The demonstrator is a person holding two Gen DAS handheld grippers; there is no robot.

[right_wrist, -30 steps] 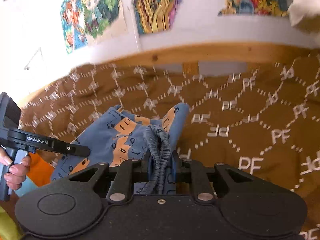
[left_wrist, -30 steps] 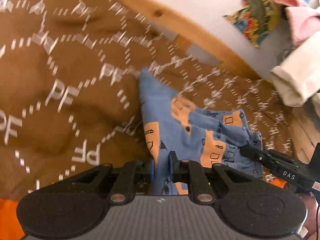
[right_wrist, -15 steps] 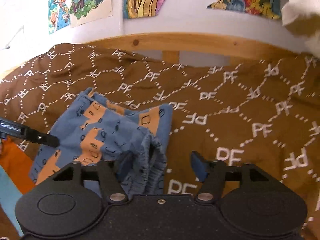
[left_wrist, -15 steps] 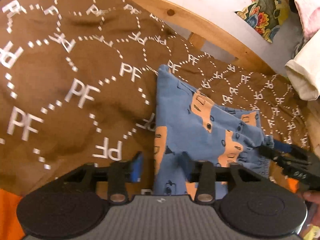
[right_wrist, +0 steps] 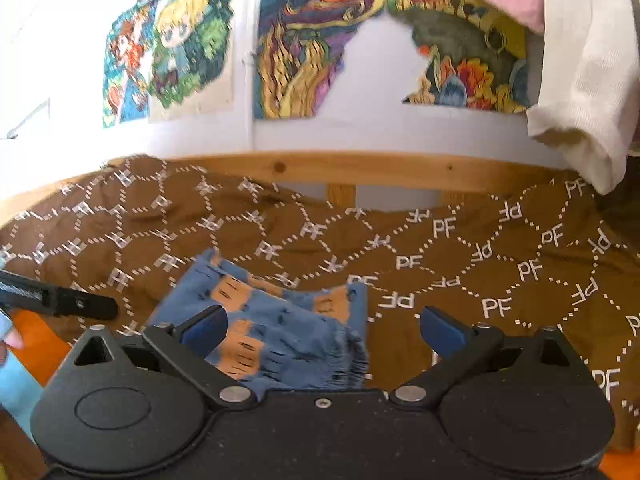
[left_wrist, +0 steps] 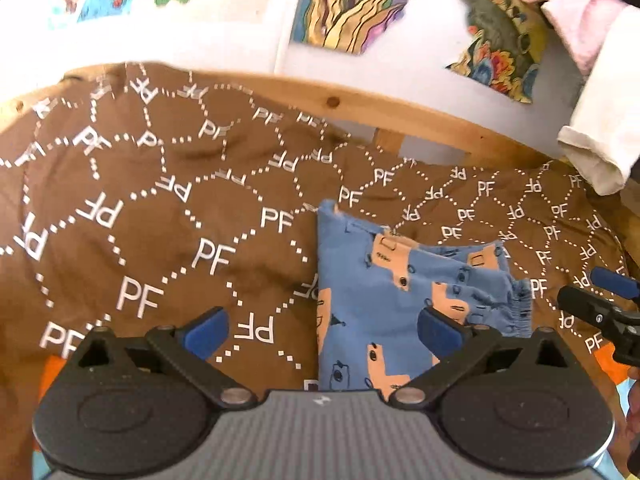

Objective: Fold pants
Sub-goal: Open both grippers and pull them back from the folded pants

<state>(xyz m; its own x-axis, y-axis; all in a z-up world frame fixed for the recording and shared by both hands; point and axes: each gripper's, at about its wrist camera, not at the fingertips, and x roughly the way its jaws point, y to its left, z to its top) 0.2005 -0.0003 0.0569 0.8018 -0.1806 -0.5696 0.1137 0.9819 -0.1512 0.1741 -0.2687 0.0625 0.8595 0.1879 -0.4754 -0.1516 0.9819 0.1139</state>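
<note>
Pants (left_wrist: pixel 404 300) folded, lying on bedspread (left_wrist: pixel 168 216): withdraw left hand-held gripper (left_wrist: pixel 320 332) and right hand-held gripper (right_wrist: pixel 320 330), jaws just opened wide and empty, without snagging cloth.

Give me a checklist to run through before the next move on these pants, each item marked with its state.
1. Left gripper free of cloth: ok; its jaws have just been opening and stand wide.
2. Right gripper free of cloth: ok; jaws have just been opening, nothing pinched.
3. Pants resting on the blanket: ok.
4. Fold neat: not ok; the waistband end is bunched and layers are offset.
5. Pants clear of the wooden rail: ok.
6. Fold finished: cannot tell.
</note>
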